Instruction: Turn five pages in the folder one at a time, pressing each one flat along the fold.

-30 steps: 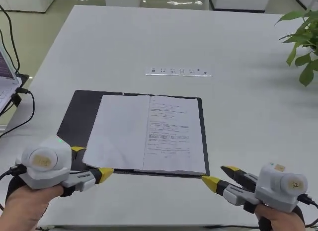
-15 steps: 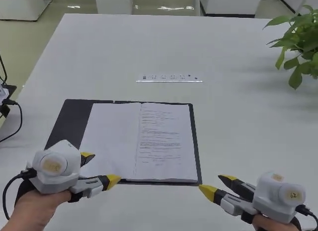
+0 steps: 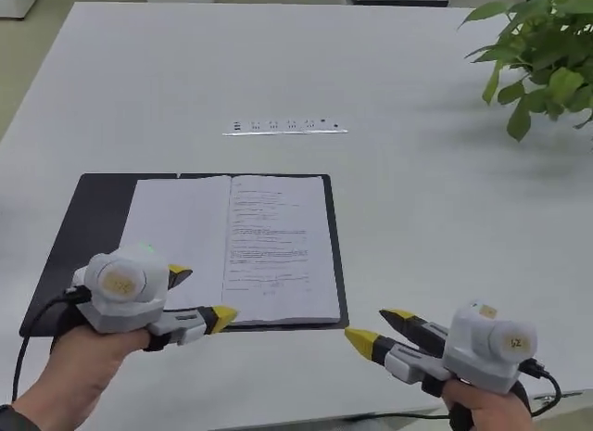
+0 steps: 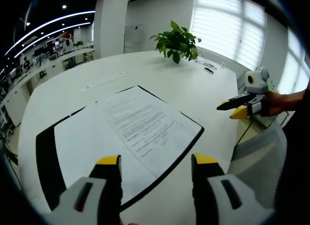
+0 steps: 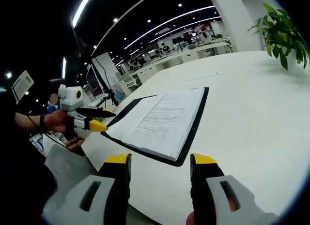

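I am looking down at a black folder [image 3: 88, 229] lying open and flat on the white bench [image 3: 435, 190], its white printed pages [image 3: 278, 250] facing up. My left hand-held gripper [image 3: 202, 295] is hovering at the folder's near edge, jaws spread and holding nothing. My right hand-held gripper [image 3: 378, 326] is hovering just beside the near right corner, likewise released. A green potted plant [image 3: 537, 51] is standing far right.

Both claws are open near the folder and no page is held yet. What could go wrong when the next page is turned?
1. The right claw must lift the printed page from what looks like a stack, so its tips may pinch several sheets at once.
2. The folder lies loose on the smooth table. It may slide if the left claw does not press it down.
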`<state>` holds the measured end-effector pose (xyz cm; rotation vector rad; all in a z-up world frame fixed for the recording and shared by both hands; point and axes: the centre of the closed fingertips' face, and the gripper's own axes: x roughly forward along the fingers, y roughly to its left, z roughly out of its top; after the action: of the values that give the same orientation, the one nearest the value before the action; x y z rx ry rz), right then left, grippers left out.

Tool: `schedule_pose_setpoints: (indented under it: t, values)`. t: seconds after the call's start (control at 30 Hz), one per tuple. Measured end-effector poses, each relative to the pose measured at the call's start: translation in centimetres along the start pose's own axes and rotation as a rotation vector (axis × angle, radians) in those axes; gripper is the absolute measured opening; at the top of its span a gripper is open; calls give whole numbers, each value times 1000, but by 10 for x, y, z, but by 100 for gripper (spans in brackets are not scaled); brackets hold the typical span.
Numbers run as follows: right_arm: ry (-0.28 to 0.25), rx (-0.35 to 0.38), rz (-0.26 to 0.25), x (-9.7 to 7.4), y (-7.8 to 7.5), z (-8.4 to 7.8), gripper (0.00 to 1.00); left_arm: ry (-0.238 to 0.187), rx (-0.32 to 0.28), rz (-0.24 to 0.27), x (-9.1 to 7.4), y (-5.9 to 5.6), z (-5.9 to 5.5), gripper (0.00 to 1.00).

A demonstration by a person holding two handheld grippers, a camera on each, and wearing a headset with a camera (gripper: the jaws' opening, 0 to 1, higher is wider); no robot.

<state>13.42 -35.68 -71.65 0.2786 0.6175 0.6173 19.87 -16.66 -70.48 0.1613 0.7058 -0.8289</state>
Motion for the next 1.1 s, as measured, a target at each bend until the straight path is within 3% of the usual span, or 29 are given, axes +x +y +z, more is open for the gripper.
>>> schedule_pose_setpoints:
  t: [0.23, 0.5, 0.8, 0.93, 1.1]
  values:
    - [12, 13, 4, 4, -5, -3, 48, 23, 16, -37, 33, -8, 7, 58]
    - [21, 19, 6, 8, -11, 0, 48, 43, 31, -65, 67, -24, 13, 58]
    - [35, 25, 10, 9, -14, -1, 48, 75, 36, -60, 97, -41, 7, 58]
    - [37, 33, 10, 7, -15, -4, 48, 96, 35, -49, 109, -44, 2, 58]
    - [46, 40, 19, 5, -14, -7, 47, 93, 25, -28, 121, -47, 5, 58]
